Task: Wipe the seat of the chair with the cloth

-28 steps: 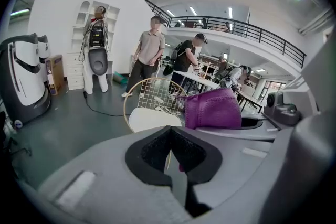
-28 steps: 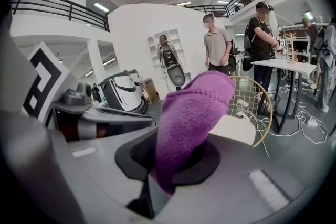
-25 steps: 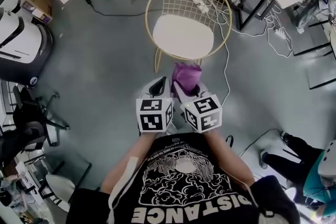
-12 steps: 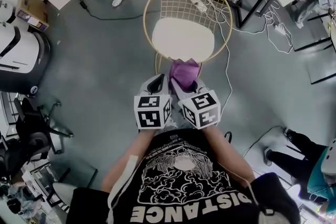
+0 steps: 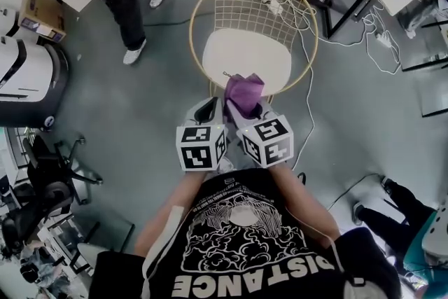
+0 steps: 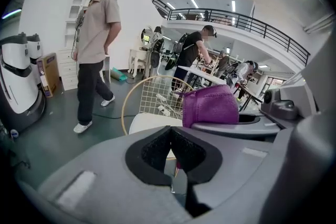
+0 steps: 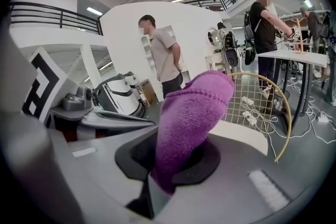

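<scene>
Right gripper (image 5: pixel 245 112) clamping its jaws on a purple cloth (image 5: pixel 245 92), cloth standing upright and hanging over the front edge of the chair's (image 5: pixel 198 16) white seat (image 5: pixel 245 56), left gripper (image 5: pixel 208 112) alongside, pressing its jaws together on nothing.
</scene>
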A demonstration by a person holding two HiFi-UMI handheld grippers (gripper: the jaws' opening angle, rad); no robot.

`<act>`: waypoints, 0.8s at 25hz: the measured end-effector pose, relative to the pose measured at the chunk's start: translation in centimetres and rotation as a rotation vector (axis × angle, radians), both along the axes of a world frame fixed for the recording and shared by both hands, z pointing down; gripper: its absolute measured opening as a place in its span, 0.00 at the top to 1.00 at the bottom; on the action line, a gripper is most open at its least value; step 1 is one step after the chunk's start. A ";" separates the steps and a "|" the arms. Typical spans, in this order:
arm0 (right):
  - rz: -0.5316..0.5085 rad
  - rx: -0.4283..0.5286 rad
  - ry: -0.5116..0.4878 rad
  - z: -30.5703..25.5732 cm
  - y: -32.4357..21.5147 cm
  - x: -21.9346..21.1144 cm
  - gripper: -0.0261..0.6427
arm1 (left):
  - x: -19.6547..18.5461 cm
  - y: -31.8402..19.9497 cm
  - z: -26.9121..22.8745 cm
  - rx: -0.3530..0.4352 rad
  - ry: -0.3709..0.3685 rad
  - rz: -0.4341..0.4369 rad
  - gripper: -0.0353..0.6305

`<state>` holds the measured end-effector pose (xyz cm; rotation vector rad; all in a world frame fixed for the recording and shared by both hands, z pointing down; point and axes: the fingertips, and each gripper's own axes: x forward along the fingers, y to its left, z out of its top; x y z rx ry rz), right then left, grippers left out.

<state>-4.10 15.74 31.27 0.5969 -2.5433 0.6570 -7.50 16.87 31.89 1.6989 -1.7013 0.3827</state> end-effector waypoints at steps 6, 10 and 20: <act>-0.007 -0.048 0.000 1.1 -5.2 -0.4 0.88 | -0.4 -5.1 1.0 -0.046 -0.009 -0.001 0.95; -0.016 -0.072 -0.013 1.4 -8.0 -0.6 0.88 | -0.5 -7.8 1.2 -0.068 -0.022 -0.004 0.95; -0.026 -0.125 -0.041 3.3 -11.8 -1.7 0.88 | -1.8 -11.1 2.1 -0.106 -0.072 -0.008 0.95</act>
